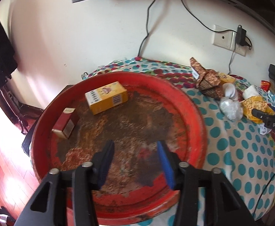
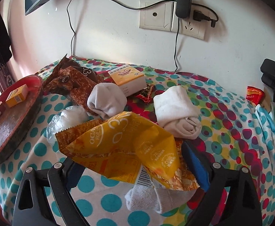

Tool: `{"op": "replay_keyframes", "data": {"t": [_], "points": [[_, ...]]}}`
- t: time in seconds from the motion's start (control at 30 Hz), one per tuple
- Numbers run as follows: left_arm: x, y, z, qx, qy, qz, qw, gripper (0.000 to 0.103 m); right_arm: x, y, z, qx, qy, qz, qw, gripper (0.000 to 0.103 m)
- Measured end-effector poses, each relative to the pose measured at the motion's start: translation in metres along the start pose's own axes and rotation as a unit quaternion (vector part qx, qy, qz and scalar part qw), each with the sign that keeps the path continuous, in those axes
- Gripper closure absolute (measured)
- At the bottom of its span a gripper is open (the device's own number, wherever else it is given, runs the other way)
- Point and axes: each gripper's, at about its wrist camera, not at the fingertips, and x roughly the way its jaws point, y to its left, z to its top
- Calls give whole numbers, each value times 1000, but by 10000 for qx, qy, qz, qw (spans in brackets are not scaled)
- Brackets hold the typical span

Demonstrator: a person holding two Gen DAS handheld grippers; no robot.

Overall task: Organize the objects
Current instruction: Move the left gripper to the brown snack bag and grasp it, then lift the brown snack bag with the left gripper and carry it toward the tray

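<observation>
A worn red round tray [image 1: 195,116] holds a yellow box [image 1: 107,97] and a dark red cigarette pack [image 1: 64,122] at its far left. My left gripper [image 1: 135,162] is open and empty over the tray's near part. My right gripper [image 2: 135,162] is open, its fingers [image 2: 194,162] on either side of a yellow snack bag [image 2: 118,146] that lies on the dotted cloth. The left finger is partly hidden under the bag. The tray [image 2: 31,105] shows at the left of the right wrist view. A white sock [image 2: 148,197] lies under the bag's near end.
Rolled white socks [image 2: 177,111] [image 2: 107,101], a clear plastic wad [image 2: 65,120], brown snack bags [image 2: 75,86], a yellow-white box [image 2: 129,81] and a red wrapper [image 2: 145,94] lie beyond the bag. Red packets [image 2: 254,96] and a black stand [image 2: 271,77] sit at the right. Cables hang from the wall socket [image 2: 175,18].
</observation>
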Motion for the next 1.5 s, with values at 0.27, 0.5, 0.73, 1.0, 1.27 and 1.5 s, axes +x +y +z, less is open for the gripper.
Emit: {"op": "replay_keyframes", "data": {"t": [0.27,0.5,0.73,1.0,1.27,1.5], "points": [[-3,-54,62,420,-73,-563,9975,33,-1,-4,-5,-23,-96,96,9999,8],[42,-105,122,325,376,-1144,9922,25,0,-6,-8,38,-107,236,9997,7],[100,-135,162,-81,1000,-1415,9848,25,0,-7,-8,119,-116,409,9990,7],[150,-135,175,-408,1382,-1228,9819,24,-1,-15,-10,299,-145,631,9975,7],[180,-158,163,-310,1532,-1123,9813,23,1,-14,-10,305,-134,743,9967,7],[175,-166,154,-180,1308,-1063,9855,30,2,-11,-11,285,-136,750,9967,7]]}}
